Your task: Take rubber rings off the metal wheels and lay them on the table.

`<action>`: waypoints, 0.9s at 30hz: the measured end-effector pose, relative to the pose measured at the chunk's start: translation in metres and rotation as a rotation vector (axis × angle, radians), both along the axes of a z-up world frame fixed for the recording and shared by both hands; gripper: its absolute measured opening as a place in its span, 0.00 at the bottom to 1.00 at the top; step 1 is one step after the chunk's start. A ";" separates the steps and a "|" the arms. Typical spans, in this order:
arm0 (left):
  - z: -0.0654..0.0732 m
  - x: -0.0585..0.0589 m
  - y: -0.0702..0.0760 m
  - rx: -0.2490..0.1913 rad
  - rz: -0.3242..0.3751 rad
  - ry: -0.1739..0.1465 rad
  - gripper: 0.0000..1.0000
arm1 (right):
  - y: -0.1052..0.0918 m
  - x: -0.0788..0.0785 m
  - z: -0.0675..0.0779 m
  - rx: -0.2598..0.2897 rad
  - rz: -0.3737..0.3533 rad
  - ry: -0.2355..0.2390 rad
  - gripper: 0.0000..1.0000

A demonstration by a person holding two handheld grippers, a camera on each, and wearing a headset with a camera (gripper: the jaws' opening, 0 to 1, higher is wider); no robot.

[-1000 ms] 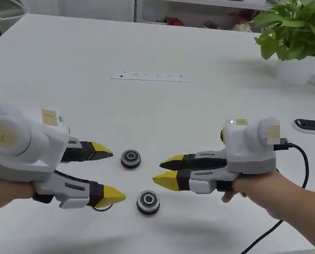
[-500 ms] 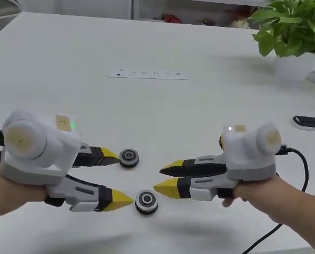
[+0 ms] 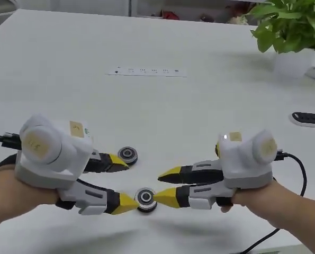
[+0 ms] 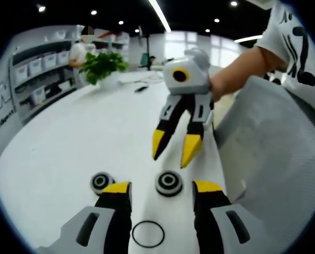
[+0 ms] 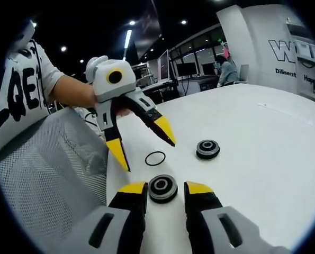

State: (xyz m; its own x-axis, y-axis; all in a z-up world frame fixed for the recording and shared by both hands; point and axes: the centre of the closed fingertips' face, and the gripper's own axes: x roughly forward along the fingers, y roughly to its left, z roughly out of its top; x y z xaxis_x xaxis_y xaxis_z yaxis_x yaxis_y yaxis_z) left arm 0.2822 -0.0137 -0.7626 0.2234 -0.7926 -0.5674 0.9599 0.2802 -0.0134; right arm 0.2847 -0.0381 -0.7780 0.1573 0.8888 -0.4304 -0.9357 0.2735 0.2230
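Two metal wheels with black rubber rims lie on the white table (image 3: 162, 111): a near wheel (image 3: 145, 197) and a far wheel (image 3: 127, 154). My left gripper (image 3: 124, 181) is open, its lower tip beside the near wheel's left side and its upper tip by the far wheel. My right gripper (image 3: 162, 185) is open, with its lower tip at the near wheel's right side. In the right gripper view the near wheel (image 5: 163, 188) sits between my right gripper's (image 5: 166, 189) tips. One loose rubber ring (image 4: 147, 233) lies flat on the table under my left gripper (image 4: 162, 188).
A white power strip (image 3: 146, 71) lies mid-table. A potted plant (image 3: 292, 26) stands at the far right, with a black device (image 3: 309, 119) below it. A cable (image 3: 292, 159) trails from my right gripper. A mesh chair (image 5: 46, 180) stands at the table's near edge.
Both grippers have closed in on the near wheel from either side. The left one moved right and forward, the right one came down and left. Wheels have not moved.
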 end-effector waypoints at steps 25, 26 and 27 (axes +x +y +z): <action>-0.021 -0.003 -0.014 0.016 -0.030 0.046 0.35 | 0.000 -0.007 -0.025 -0.071 0.050 -0.021 0.21; -0.021 -0.003 -0.015 0.016 -0.031 0.047 0.33 | 0.000 -0.007 -0.026 -0.072 0.049 -0.021 0.21; -0.022 -0.004 -0.016 0.017 -0.033 0.047 0.32 | 0.000 -0.007 -0.026 -0.073 0.049 -0.022 0.21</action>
